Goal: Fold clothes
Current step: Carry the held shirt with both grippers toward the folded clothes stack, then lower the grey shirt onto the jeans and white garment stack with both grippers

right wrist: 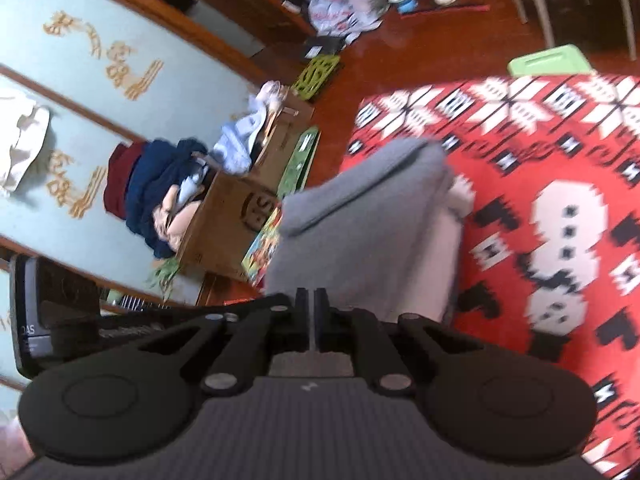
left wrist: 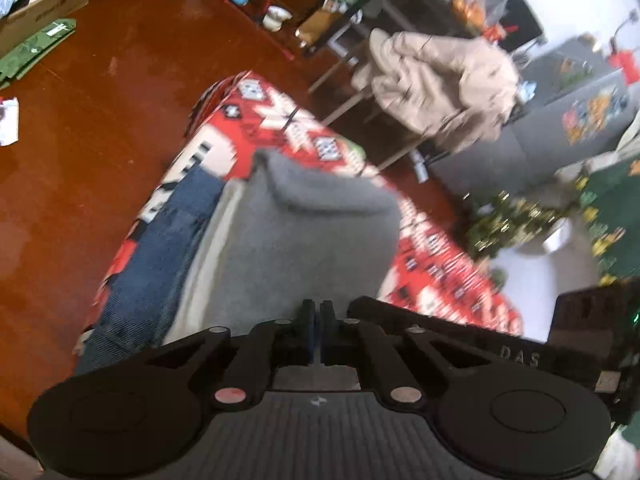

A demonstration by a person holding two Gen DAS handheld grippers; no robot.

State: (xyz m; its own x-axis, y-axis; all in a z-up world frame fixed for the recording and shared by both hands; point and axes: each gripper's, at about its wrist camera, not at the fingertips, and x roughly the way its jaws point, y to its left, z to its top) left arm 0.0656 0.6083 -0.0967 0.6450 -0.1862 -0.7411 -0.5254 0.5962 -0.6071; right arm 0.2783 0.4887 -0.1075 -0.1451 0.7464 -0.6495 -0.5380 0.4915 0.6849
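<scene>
Red patterned cloth (right wrist: pixel 540 152) covers the table I am working over, with dark red-brown floor (left wrist: pixel 100 92) beyond its edge. On it, the grey garment (left wrist: pixel 296 240) is lifted off the surface and stretched between my two tools: the left gripper (left wrist: pixel 319 312) has its fingers pressed almost together on one near edge, and the right gripper (right wrist: pixel 311 300) shows the same narrow slit, pinched on the other. Its far end hangs folded over, with a thick hem or band (right wrist: pixel 360 188) showing in the right view. Both views are smeared, so I judge the cloth is mid-swing — probably being carried over for a fold, though whether this is an early fold or a late tidy-up I cannot settle. To do this well I would keep both pinches firm and level, hold the span taut so the far edge falls straight, and lower it flat onto the table rather than off its side. Beside the grey piece lies blue denim (left wrist: pixel 160 248), just touching it in the left view; I would steer clear of dragging it. Farther out, a beige garment (left wrist: pixel 440 88) is draped over a chair, and a cardboard box (right wrist: pixel 240 208) with heaped clothes (right wrist: pixel 156 188) sits on the floor by the pale cabinet doors (right wrist: pixel 80 80).
</scene>
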